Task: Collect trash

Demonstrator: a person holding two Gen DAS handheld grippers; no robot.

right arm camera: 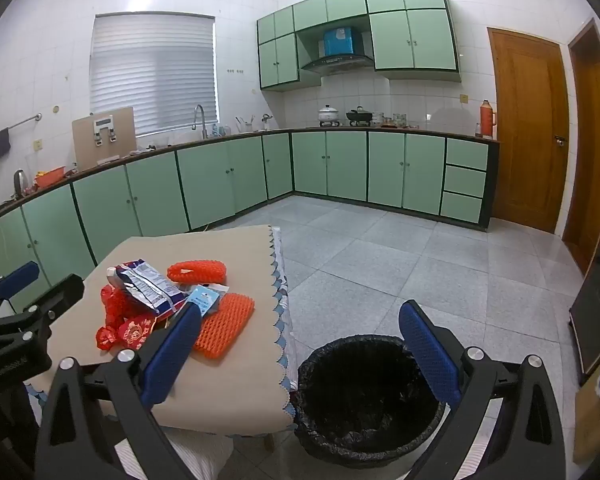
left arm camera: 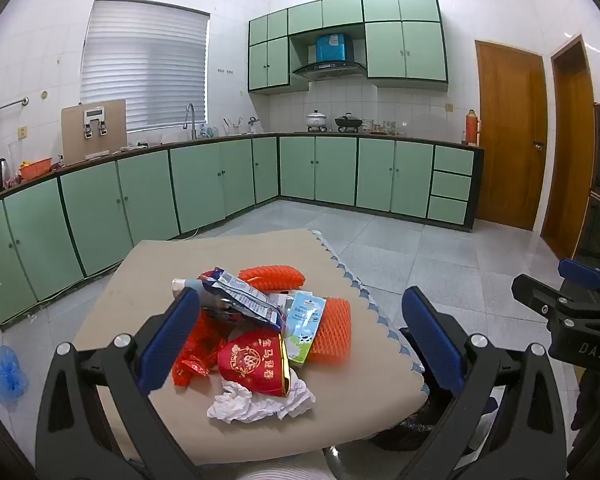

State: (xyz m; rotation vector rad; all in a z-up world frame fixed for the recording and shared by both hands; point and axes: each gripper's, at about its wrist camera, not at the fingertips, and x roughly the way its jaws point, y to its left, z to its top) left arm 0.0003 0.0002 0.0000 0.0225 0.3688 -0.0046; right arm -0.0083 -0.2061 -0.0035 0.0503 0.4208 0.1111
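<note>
Both sets of jaws are spread as wide as they go, and nothing is held or touched by either. The left gripper (left arm camera: 300, 344) is hung over the trash pile (left arm camera: 256, 328) on the table (left arm camera: 172, 264); the right gripper (right arm camera: 300, 356) is aimed between the table edge and the bin (right arm camera: 364, 396).

The pile is a loose heap: red foil wrappers, a crinkled silver-blue snack bag (left arm camera: 240, 296), two orange foam nets, a small milk carton (left arm camera: 304, 328), and crumpled white tissue (left arm camera: 256, 400) at the near edge. The bin, lined in black plastic, is parked on the floor right beside the table.
</note>
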